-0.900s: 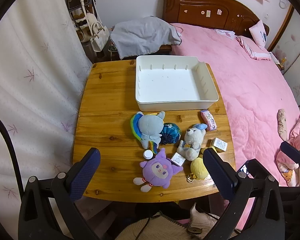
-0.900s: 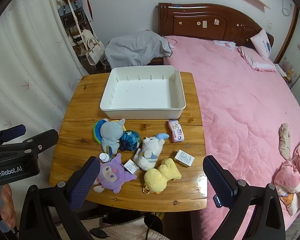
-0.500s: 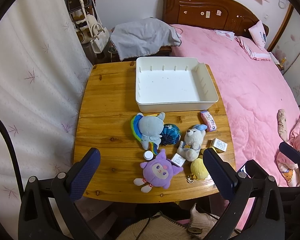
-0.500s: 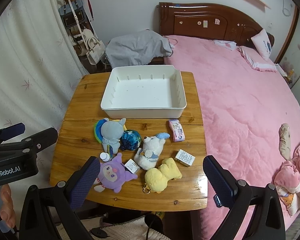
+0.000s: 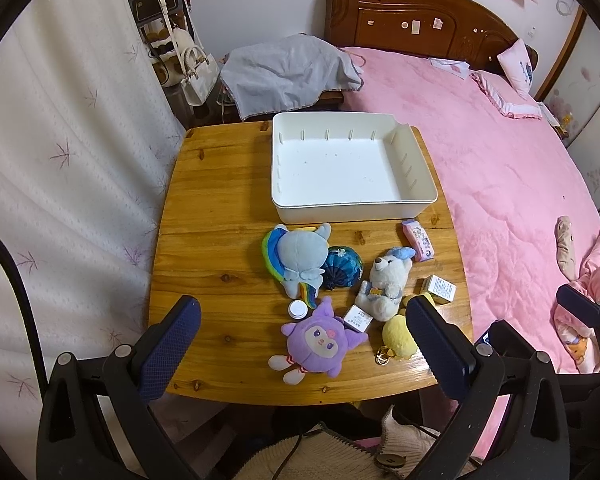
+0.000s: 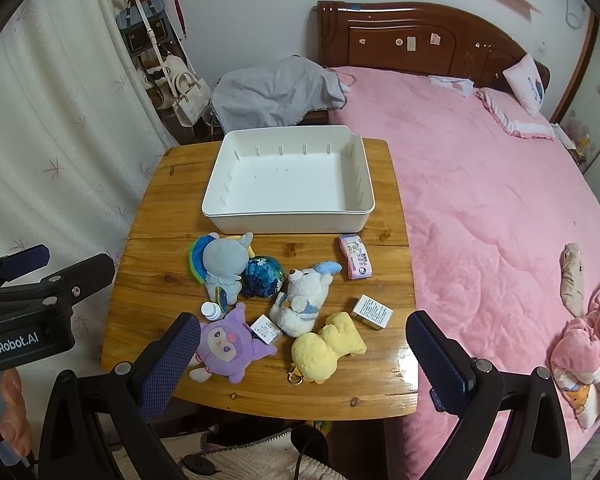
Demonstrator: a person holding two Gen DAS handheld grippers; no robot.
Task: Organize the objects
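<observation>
An empty white bin stands at the far side of a wooden table. In front of it lie a grey rainbow plush, a blue ball, a white dog plush, a purple plush, a yellow plush, a pink packet, two small boxes and a white bottle. My left gripper and right gripper hover open and empty above the table's near edge.
A pink bed borders the table's right side. A white curtain hangs on the left. Grey cloth and hanging bags are behind the table. The left gripper's body shows at the right view's left edge.
Both grippers have drifted slightly; the table scene has shifted a little in both views. Nothing on the table has moved.
</observation>
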